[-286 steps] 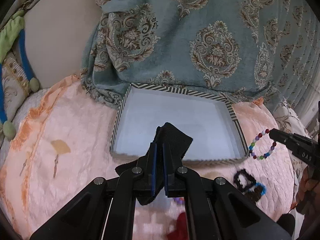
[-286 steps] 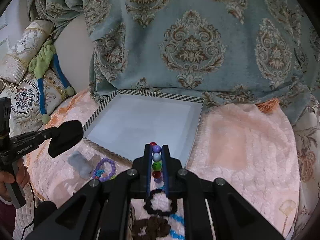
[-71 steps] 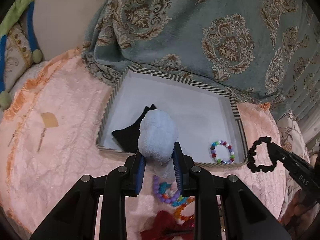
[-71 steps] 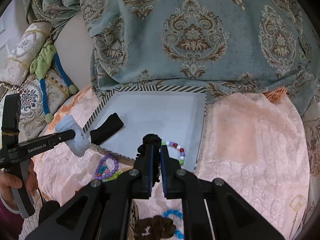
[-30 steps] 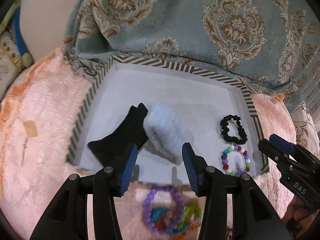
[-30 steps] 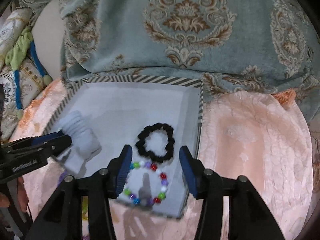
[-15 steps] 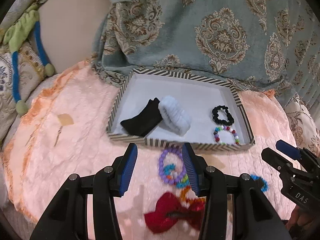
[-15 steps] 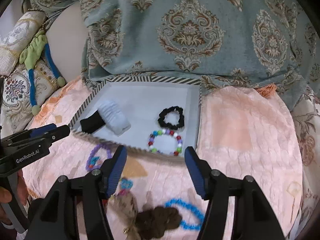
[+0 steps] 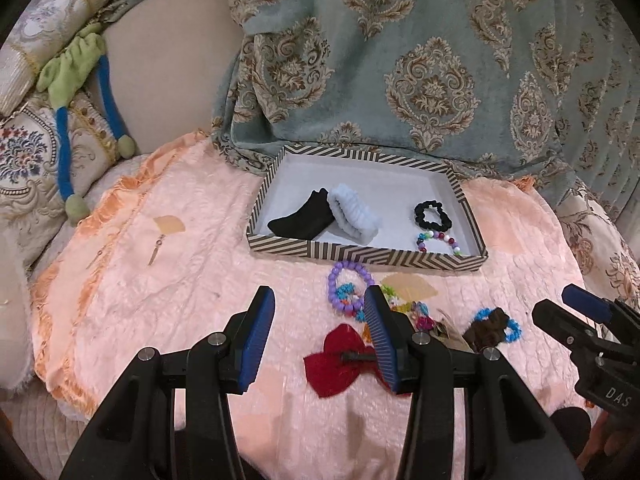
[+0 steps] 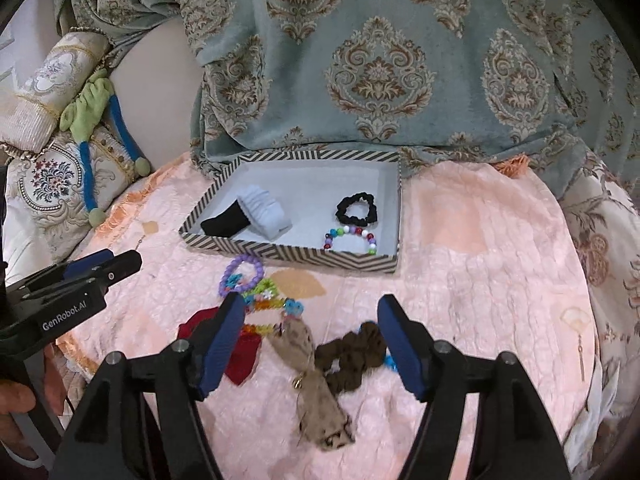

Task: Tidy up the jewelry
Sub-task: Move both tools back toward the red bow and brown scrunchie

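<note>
A striped box (image 9: 360, 255) (image 10: 288, 253) holds a black band (image 9: 302, 220), a white scrunchie (image 9: 352, 215) (image 10: 264, 211), a black scrunchie (image 9: 433, 216) (image 10: 356, 209) and a multicolour bead bracelet (image 9: 438, 240) (image 10: 351, 237). Loose on the pink cloth lie a purple bead bracelet (image 9: 350, 284) (image 10: 244, 266), a red bow (image 9: 340, 360), a brown scrunchie (image 10: 352, 354) and a tan clip (image 10: 316, 392). My left gripper (image 9: 320, 336) is open and empty above the cloth near the bow. My right gripper (image 10: 312, 344) is open and empty over the tan clip and brown scrunchie.
A teal patterned curtain (image 9: 400, 60) hangs behind the box. Embroidered cushions and a green-blue plush toy (image 9: 76, 76) lie at the left. A blue bead bracelet (image 9: 508, 326) lies by the brown scrunchie. Small earrings (image 9: 154, 252) lie on the cloth at left.
Both grippers have pulled back and up from the box, open and empty. The white scrunchie and black scrunchie stay in the box where they were let go.
</note>
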A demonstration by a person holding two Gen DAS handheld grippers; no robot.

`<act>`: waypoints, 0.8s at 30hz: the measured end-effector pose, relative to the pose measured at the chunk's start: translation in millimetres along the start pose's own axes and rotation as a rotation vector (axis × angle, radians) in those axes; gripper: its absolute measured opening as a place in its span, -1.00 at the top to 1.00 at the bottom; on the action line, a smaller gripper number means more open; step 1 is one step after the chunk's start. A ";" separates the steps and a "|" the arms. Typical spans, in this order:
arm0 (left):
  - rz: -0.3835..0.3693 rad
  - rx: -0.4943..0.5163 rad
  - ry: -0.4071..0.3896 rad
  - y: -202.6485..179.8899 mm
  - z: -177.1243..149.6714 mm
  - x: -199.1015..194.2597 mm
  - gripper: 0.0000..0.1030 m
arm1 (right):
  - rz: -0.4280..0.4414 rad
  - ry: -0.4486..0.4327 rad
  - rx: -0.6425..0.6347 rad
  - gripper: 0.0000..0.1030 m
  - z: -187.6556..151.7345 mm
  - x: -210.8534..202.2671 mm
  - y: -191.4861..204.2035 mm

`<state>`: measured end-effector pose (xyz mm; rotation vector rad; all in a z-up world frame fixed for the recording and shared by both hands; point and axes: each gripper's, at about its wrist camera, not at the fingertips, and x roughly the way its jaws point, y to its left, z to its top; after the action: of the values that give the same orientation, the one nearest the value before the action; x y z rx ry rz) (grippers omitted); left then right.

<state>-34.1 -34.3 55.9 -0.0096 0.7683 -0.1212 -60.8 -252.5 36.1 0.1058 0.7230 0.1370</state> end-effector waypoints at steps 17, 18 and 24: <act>0.012 0.020 -0.092 2.4 -11.2 -49.7 0.42 | 0.001 -0.059 -0.036 -0.45 -6.5 -47.4 19.2; 0.012 0.014 -0.094 3.7 -11.0 -50.5 0.42 | 0.003 -0.061 -0.037 -0.46 -6.2 -48.5 20.3; 0.004 0.002 -0.095 5.8 -12.1 -51.6 0.42 | 0.006 -0.057 -0.046 -0.47 -5.6 -49.3 23.9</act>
<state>-78.6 -22.3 82.6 -0.0114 0.6736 -0.1167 -103.1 -236.6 67.4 0.0681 0.6624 0.1554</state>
